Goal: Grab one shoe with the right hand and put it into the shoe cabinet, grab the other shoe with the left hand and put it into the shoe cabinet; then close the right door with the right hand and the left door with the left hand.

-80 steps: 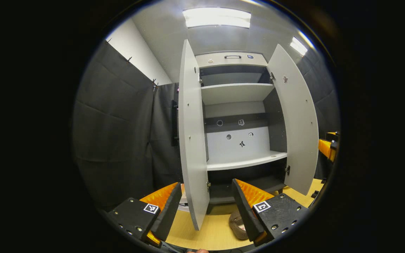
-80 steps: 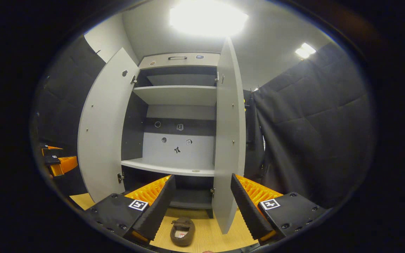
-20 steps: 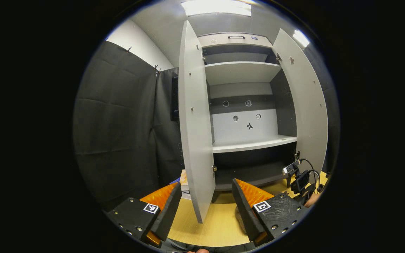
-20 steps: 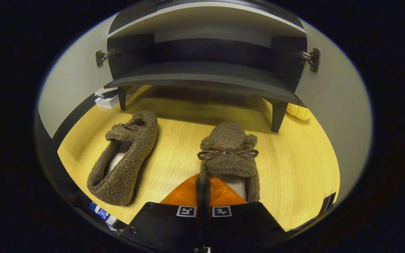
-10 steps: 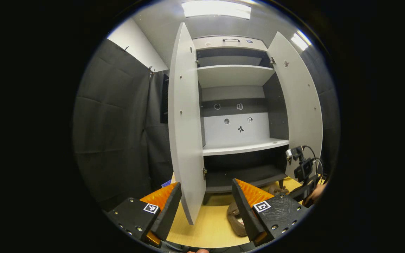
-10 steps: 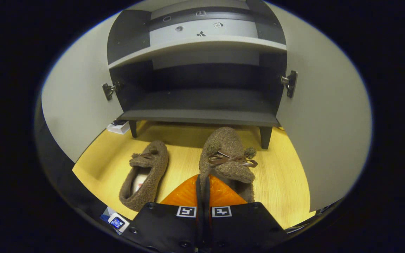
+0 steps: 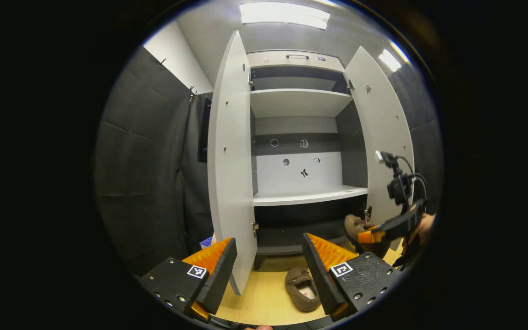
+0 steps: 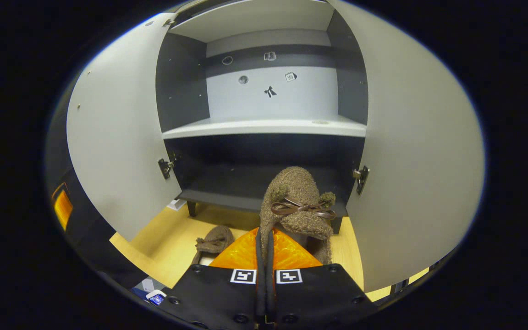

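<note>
Right tongs carry the first shoe toward the shoe cabinet

Right tongs (image 8: 264,256) pinch the brown shoe (image 8: 297,199) at its heel edge (grip looks thin); a level advance toward twelve o'clock onto the bottom shelf (image 8: 250,183) would suit. Left tongs (image 7: 268,270) are spread; the other shoe (image 7: 301,289) lies on the floor (image 7: 264,298).

We see a pale wood floor (image 7: 264,298), bright ceiling light panels (image 7: 284,13), and a white box (image 8: 175,204) on the floor.

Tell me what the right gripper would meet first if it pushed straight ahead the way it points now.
Probably nothing before the cabinet's dark bottom shelf: the right gripper, shut on the brown slipper, points into that open compartment, though depth is unclear.
</note>
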Demonstrator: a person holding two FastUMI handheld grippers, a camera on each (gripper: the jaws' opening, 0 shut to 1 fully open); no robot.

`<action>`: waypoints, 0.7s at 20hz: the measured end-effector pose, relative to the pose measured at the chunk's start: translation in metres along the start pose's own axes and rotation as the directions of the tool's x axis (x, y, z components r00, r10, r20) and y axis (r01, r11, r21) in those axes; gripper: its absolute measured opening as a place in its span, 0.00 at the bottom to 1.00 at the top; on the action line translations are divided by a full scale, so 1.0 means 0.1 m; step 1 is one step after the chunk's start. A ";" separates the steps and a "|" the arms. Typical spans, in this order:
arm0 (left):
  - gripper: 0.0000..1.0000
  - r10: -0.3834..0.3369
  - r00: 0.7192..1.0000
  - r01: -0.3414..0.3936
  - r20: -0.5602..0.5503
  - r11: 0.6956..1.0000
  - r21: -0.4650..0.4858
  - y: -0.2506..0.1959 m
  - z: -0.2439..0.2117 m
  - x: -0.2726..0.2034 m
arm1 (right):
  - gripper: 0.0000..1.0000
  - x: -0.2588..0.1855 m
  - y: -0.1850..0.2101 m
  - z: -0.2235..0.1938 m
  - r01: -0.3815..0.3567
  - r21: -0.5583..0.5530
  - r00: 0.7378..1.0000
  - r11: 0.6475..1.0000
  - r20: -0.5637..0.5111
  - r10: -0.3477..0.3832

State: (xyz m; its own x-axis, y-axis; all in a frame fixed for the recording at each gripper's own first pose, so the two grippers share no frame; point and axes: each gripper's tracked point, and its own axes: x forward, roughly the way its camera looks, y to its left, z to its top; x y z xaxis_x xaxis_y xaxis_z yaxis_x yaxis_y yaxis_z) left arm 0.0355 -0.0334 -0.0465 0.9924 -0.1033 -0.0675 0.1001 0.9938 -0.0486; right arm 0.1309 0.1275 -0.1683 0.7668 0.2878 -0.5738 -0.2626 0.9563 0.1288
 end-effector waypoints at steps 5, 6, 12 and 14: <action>0.78 -0.018 1.000 0.018 0.010 1.000 -0.007 -0.06 0.01 0.04 | 0.02 -0.12 -0.07 0.58 0.008 -0.008 0.996 1.000 0.092 -0.008; 0.78 -0.020 1.000 0.020 0.012 1.000 -0.006 -0.07 0.02 0.06 | 0.02 -0.14 -0.08 0.69 0.010 -0.015 0.994 1.000 0.110 -0.008; 0.78 -0.020 1.000 0.020 0.004 1.000 -0.016 -0.08 -0.04 0.13 | 0.02 -0.07 -0.09 1.23 0.013 -0.052 0.982 0.999 0.188 -0.003; 0.78 -0.020 1.000 0.020 0.001 1.000 -0.020 -0.08 -0.06 0.16 | 0.02 0.00 -0.10 1.39 0.015 -0.058 0.978 0.998 0.207 -0.003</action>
State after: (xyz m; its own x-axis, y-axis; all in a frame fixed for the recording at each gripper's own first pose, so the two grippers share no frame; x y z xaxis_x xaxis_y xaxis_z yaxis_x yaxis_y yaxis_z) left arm 0.0504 -0.0436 -0.0531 0.9902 -0.1230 -0.0656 0.1184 0.9905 -0.0699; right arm 0.2150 0.1253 -0.0578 0.8719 0.2897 -0.3947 -0.2845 0.9559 0.0732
